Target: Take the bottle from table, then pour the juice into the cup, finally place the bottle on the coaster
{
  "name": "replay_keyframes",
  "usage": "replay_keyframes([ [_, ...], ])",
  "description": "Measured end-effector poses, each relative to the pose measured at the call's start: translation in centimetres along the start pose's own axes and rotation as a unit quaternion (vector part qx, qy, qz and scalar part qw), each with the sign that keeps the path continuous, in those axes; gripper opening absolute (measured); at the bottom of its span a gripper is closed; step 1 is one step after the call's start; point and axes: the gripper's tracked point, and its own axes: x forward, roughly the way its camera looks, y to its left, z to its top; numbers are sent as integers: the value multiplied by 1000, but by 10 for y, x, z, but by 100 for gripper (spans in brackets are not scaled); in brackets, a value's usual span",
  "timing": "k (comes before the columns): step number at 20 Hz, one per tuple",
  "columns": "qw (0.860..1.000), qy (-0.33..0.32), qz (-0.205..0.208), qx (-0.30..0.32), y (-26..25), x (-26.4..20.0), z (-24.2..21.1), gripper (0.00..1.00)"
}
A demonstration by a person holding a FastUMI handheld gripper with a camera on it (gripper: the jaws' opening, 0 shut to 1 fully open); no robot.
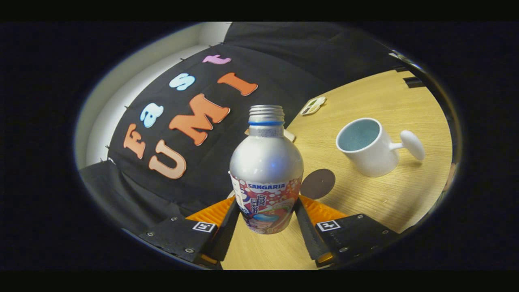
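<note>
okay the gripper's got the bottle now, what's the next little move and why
Probably carry the bottle toward the white cup and start tipping its open neck over the rim. Both fingers of the gripper press on the bottle's label, the cap is off, and the cup sits beyond the dark coaster.

Riding the hand-held gripper [265, 227], the tilted fisheye camera looks forward along its fingers, close above the table [389, 194].

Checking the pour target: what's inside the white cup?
The white cup shows a pale bluish inner wall; whether liquid is in it cannot be told, and its near wall hides the bottom. The gripper is shut on the capless bottle.
</note>
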Motion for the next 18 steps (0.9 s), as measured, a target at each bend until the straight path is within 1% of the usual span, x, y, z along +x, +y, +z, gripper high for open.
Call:
replay_keyframes([
  [3, 998, -1, -1, 63, -4, 3, 5, 75],
  [5, 995, 1, 7, 103, 0, 5, 7, 75],
  [15, 983, 7, 6, 182, 1, 6, 16, 75],
  [18, 976, 3, 8, 218, 3, 3, 22, 75],
])
